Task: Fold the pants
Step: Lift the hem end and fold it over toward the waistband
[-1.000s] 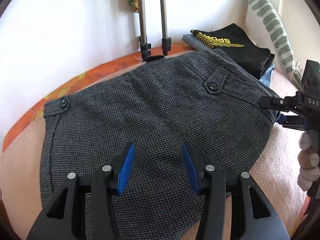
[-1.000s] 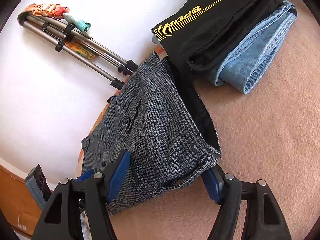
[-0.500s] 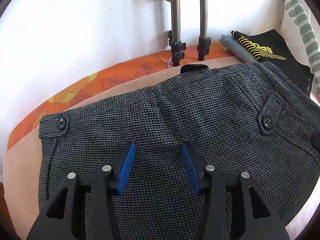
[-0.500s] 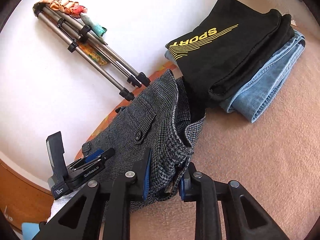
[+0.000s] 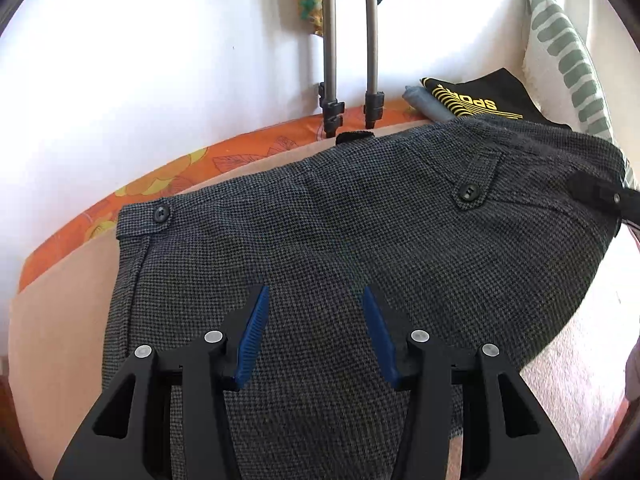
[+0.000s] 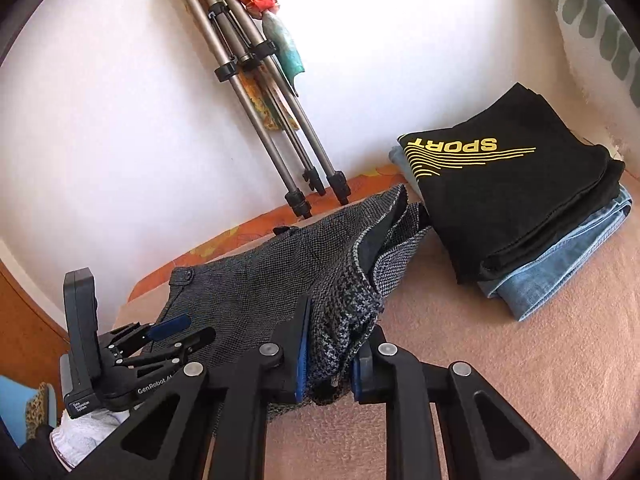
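Bed (image 6: 540,360) w/ pink cover: pants (image 5: 340,248) edge, loose 1 s ago, now clamped as right gripper (image 6: 328,364) fingers close; corner raised, fold begun. Left gripper (image 5: 312,336) fingers apart, unchanged.

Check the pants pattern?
Small dark grey-and-black houndstooth check on the pants; clearest in the left wrist view.

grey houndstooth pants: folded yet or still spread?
Mostly spread: the grey houndstooth pants lie flat; only one edge is lifted, bunched in the closing right gripper.
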The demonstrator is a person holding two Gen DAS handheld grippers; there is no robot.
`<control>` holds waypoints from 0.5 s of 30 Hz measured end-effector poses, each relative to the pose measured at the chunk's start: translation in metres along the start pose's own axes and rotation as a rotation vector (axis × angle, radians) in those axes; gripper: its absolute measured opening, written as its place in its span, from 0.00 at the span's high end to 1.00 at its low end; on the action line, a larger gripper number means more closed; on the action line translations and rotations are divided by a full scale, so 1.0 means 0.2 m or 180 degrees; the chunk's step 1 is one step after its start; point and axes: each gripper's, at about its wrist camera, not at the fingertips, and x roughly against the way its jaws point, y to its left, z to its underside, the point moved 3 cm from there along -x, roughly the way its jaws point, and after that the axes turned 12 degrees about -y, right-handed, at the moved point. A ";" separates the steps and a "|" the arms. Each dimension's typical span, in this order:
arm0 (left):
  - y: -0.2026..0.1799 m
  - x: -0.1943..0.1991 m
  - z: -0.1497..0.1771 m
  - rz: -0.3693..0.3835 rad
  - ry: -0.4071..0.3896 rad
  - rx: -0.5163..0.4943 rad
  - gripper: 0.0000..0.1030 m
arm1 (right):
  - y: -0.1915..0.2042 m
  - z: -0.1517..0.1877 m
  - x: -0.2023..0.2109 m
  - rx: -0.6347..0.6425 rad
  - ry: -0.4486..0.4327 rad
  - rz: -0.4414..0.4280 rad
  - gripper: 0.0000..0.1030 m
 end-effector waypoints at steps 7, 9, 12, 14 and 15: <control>0.05 0.06 0.21 0.0148 0.0204 0.0095 0.53 | 0.31 -0.08 0.03 0.0556 -0.0133 -0.0152 0.88; 0.11 0.11 0.21 0.0176 0.0142 0.0262 0.53 | 0.42 -0.09 0.03 0.0765 -0.0156 -0.0189 0.88; 0.25 0.25 0.18 0.0142 -0.0060 0.0502 0.53 | 0.60 -0.08 0.02 0.1079 -0.0150 -0.0281 0.88; 0.36 0.35 0.18 0.0043 -0.0176 0.0603 0.53 | 0.72 -0.06 0.00 0.1258 -0.0132 -0.0358 0.88; 0.42 0.40 0.18 -0.0038 -0.0230 0.0635 0.53 | 0.78 -0.05 -0.01 0.1347 -0.0125 -0.0391 0.88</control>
